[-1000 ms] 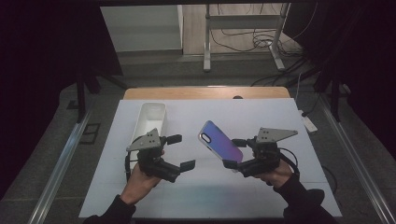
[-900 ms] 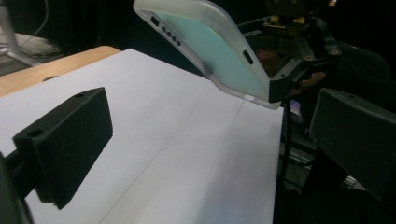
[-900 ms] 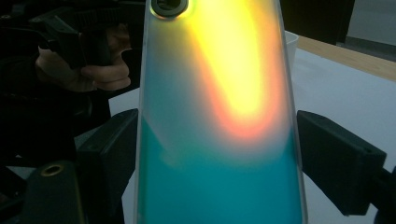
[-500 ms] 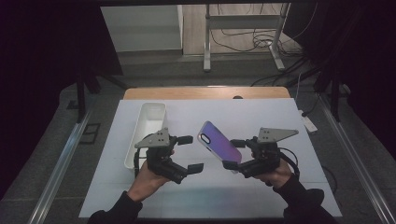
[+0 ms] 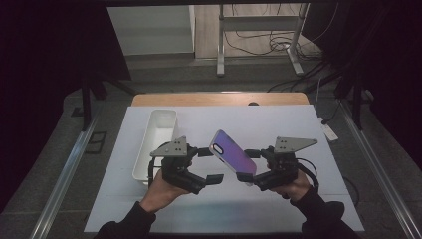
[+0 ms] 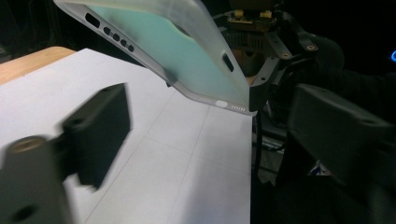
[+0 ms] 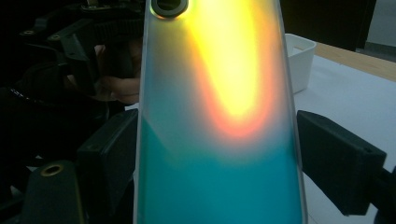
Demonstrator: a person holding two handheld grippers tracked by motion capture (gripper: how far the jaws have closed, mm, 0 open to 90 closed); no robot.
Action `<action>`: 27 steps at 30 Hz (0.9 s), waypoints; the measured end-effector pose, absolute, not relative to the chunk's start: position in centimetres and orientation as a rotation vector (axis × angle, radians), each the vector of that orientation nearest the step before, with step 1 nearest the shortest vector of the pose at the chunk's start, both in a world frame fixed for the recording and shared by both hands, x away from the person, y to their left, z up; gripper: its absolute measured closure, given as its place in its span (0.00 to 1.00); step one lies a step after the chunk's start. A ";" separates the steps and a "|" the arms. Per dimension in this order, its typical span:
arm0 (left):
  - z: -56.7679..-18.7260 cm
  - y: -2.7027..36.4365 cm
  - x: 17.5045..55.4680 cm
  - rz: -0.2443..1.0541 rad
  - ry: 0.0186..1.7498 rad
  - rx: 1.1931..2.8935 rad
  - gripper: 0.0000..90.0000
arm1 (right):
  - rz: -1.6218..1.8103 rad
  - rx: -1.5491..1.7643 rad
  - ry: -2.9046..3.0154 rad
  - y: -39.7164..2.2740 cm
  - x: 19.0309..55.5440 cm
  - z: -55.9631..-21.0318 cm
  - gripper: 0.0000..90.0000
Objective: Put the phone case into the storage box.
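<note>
A phone case (image 5: 233, 157), iridescent purple in the high view, hangs tilted above the white table mat (image 5: 278, 124). My right gripper (image 5: 248, 165) is shut on its lower end, and in the right gripper view both black jaws press the long edges of the case (image 7: 219, 70). My left gripper (image 5: 210, 165) stands just left of the case's free end with its jaws apart. They have just been closing, and nothing is pressed between them. In the left gripper view the case (image 6: 173, 42) slants overhead beyond that gripper (image 6: 210, 121), showing its pale inner side and port cut-outs.
A white rectangular tray (image 5: 161, 137) lies on the mat behind and left of my left hand. A wooden table edge (image 5: 219, 98) runs along the back. Bare mat lies at the front and to the right of my right hand.
My left gripper has moved right, closer to the free end of the case, and its jaws stand a little narrower. The right gripper and the case have stayed put.
</note>
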State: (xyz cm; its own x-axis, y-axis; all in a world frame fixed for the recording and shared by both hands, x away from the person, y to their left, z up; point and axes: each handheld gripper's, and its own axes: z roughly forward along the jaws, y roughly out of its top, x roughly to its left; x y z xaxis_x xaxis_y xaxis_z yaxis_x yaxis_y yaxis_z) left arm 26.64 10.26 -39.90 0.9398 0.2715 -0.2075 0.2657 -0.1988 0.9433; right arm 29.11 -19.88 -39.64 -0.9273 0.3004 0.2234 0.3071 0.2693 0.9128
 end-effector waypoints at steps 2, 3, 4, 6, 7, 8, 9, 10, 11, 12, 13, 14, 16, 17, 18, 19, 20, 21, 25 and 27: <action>-39.8 10.3 26.6 -0.012 0.389 1.784 0.28 | -1.795 -0.598 -2.501 -19.9 29.1 -39.7 0.19; -39.8 10.4 26.6 -0.019 0.389 1.787 0.33 | -1.794 -0.597 -2.499 -19.8 29.1 -39.7 0.19; -39.8 10.4 26.6 -0.027 0.383 1.787 0.37 | -1.793 -0.597 -2.498 -19.8 29.1 -39.7 0.19; -39.8 10.4 26.7 -0.040 0.381 1.793 0.44 | -1.789 -0.590 -2.506 -19.7 29.1 -39.8 0.19; -39.8 10.4 26.7 -0.047 0.378 1.795 0.48 | -1.787 -0.591 -2.505 -19.7 29.0 -39.8 0.19; -39.8 10.4 26.7 -0.053 0.377 1.794 0.51 | -1.783 -0.591 -2.507 -19.7 29.0 -39.8 0.19; -39.8 10.4 26.7 -0.056 0.375 1.794 0.54 | -1.781 -0.589 -2.510 -19.6 29.0 -39.8 0.19; -39.8 10.4 26.7 -0.059 0.372 1.794 0.58 | -1.781 -0.588 -2.509 -19.6 29.0 -39.8 0.19; -39.8 10.4 26.8 -0.064 0.371 1.794 0.61 | -1.780 -0.587 -2.507 -19.6 29.0 -39.8 0.19; -39.7 10.4 26.8 -0.067 0.370 1.795 0.63 | -1.778 -0.586 -2.509 -19.6 29.0 -39.8 0.19; -39.7 10.4 26.8 -0.068 0.369 1.796 0.66 | -1.777 -0.585 -2.510 -19.6 29.0 -39.9 0.19; -39.7 10.4 26.9 -0.070 0.369 1.795 0.69 | -1.778 -0.583 -2.508 -19.6 29.0 -39.9 0.19; -39.7 10.5 27.0 -0.085 0.367 1.787 0.72 | -1.777 -0.576 -2.509 -19.6 29.0 -39.9 0.19; -39.7 10.5 27.0 -0.091 0.364 1.784 0.74 | -1.776 -0.571 -2.509 -19.6 29.0 -39.9 0.19; -39.7 10.5 27.0 -0.097 0.358 1.782 0.77 | -1.774 -0.571 -2.511 -19.6 29.0 -39.9 0.19; -39.7 10.5 27.0 -0.101 0.354 1.781 0.79 | -1.773 -0.570 -2.510 -19.5 29.0 -39.9 0.19; -39.7 10.5 27.0 -0.106 0.349 1.781 0.81 | -1.771 -0.570 -2.511 -19.5 29.0 -39.9 0.19; -39.7 10.6 27.0 -0.107 0.347 1.782 0.82 | -1.769 -0.569 -2.512 -19.5 29.0 -39.9 0.19; -39.8 10.7 27.1 -0.120 0.332 1.782 0.88 | -1.765 -0.551 -2.504 -19.5 29.0 -40.0 0.19; -39.9 10.7 27.2 -0.132 0.325 1.781 0.90 | -1.764 -0.543 -2.502 -19.5 29.0 -40.0 0.19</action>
